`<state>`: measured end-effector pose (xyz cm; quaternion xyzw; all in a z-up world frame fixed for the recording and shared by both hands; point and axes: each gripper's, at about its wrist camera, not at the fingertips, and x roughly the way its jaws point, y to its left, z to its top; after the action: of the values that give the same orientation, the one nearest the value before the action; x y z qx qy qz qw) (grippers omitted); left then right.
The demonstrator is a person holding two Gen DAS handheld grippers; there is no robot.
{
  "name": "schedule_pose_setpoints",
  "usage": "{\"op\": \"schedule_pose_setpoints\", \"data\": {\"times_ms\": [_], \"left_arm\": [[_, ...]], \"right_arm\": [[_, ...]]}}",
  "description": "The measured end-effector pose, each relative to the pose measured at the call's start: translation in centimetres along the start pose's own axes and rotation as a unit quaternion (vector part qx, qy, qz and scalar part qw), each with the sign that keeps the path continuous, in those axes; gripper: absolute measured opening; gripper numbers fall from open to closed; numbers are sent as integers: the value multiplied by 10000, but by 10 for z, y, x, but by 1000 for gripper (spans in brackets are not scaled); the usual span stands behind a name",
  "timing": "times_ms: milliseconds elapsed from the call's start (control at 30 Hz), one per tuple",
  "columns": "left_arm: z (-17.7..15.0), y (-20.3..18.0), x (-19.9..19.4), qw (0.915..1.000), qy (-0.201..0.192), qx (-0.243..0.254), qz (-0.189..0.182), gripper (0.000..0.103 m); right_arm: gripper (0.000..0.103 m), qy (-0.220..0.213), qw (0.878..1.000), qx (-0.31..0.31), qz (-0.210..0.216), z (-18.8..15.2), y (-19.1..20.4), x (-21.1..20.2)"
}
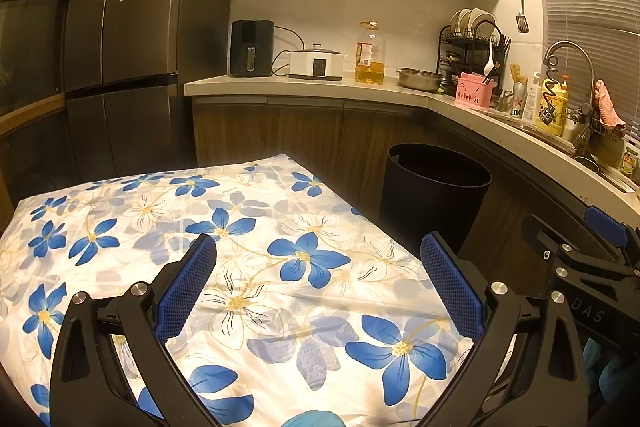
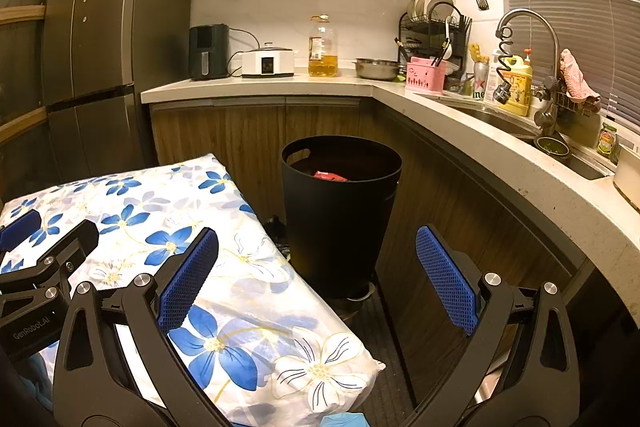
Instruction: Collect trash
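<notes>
Black trash bin (image 2: 340,219): round, tapered, with a handle cut-out near the rim; stands on the floor against the wooden base cabinets (image 2: 248,135), just beside the far right corner of the table. Contents: a red wrapper (image 2: 330,175), partly visible below the rim; nothing else inside can be made out. Floral tablecloth (image 1: 240,267): white with blue and white flowers, covers the table in front of both grippers. Left gripper (image 1: 318,267): hovers above the cloth, jaws spread wide, blue textured pads holding nothing. Right gripper (image 2: 318,263): over the table's right edge, pointed toward the bin, jaws likewise wide apart and empty. Countertop (image 2: 280,83), running along the back wall and turning right to the sink: black air fryer (image 2: 208,51), white cooker (image 2: 268,61), bottle of cooking oil (image 2: 322,47), steel bowl (image 2: 376,69), pink utensil holder (image 2: 426,77), dish rack (image 2: 434,23) with plates. Faucet (image 2: 528,39) arches over the sink; a pink cloth (image 2: 576,75) hangs beside it. Dark refrigerator (image 2: 108,47) at left.
</notes>
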<state>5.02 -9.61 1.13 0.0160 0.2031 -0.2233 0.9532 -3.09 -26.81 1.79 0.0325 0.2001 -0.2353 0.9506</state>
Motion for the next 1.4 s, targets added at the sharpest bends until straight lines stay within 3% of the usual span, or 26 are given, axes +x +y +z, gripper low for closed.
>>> {"op": "schedule_pose_setpoints", "data": {"times_ms": [1400], "left_arm": [[-7,-3,1,10000,46,28,-12,97]], "right_arm": [[98,-13,10000,11,-27,-5,1,1]]}}
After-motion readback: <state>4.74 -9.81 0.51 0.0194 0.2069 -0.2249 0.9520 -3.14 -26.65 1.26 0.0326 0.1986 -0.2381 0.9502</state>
